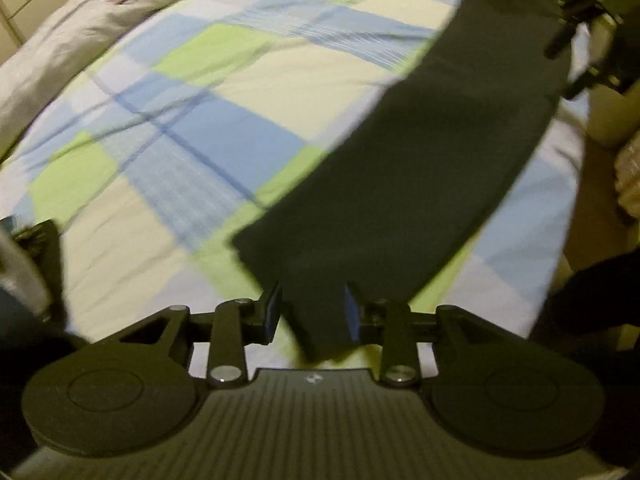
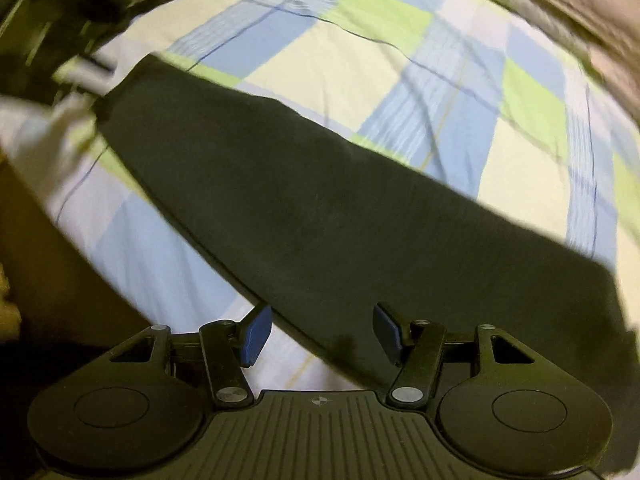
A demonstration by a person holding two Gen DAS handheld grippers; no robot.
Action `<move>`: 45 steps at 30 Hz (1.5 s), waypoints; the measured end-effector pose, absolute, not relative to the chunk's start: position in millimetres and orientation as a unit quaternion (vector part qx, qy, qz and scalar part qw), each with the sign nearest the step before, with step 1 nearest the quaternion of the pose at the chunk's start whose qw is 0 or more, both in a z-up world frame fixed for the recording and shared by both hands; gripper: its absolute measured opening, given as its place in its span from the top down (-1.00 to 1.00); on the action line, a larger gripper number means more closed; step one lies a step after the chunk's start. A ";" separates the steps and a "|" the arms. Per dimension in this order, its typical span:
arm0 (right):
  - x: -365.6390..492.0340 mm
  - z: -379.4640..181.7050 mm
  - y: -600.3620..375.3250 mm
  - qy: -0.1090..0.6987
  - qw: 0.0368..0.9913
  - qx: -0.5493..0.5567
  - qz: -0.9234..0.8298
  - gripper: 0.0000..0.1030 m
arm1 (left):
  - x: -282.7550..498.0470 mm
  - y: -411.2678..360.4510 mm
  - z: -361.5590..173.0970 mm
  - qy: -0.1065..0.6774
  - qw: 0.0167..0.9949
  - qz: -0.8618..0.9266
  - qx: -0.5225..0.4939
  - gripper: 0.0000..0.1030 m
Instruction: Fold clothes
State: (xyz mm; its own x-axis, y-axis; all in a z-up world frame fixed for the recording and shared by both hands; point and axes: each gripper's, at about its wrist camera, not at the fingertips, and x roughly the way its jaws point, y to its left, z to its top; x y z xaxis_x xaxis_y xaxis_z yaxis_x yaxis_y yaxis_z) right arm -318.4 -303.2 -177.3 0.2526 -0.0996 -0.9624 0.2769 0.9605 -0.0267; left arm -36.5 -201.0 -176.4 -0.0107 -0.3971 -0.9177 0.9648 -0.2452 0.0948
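A long dark folded garment (image 1: 448, 168) lies stretched over the checked bedsheet (image 1: 208, 128). My left gripper (image 1: 313, 312) has its blue pads (image 1: 272, 314) against a bunched end of the garment between them. In the right wrist view the same garment (image 2: 320, 208) runs diagonally across the sheet (image 2: 420, 80). My right gripper (image 2: 322, 334) is open, its blue pads (image 2: 256, 336) wide apart around the garment's near edge without pinching it. The right gripper also shows in the left wrist view (image 1: 580, 32) at the garment's far end.
A grey rumpled quilt (image 1: 80, 20) lies along the far side of the bed, also in the right wrist view (image 2: 560, 4). The bed's edge and a brown floor (image 2: 52, 248) are on the left of the right wrist view. Pale objects (image 1: 612, 120) stand beside the bed.
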 end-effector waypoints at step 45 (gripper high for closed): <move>-759.4 -209.8 -674.5 0.296 0.680 0.457 -0.492 0.88 | -422.3 -476.1 -153.2 0.211 0.354 -0.727 0.549 0.24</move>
State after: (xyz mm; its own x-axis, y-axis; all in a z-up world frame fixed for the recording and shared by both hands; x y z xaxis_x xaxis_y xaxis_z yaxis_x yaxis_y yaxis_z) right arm -759.4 -674.5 -209.8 0.3411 -0.3976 -0.8518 0.9389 0.0996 0.3295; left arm -422.3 -476.1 -153.2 -0.1465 -0.2837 -0.9476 0.7466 -0.6601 0.0822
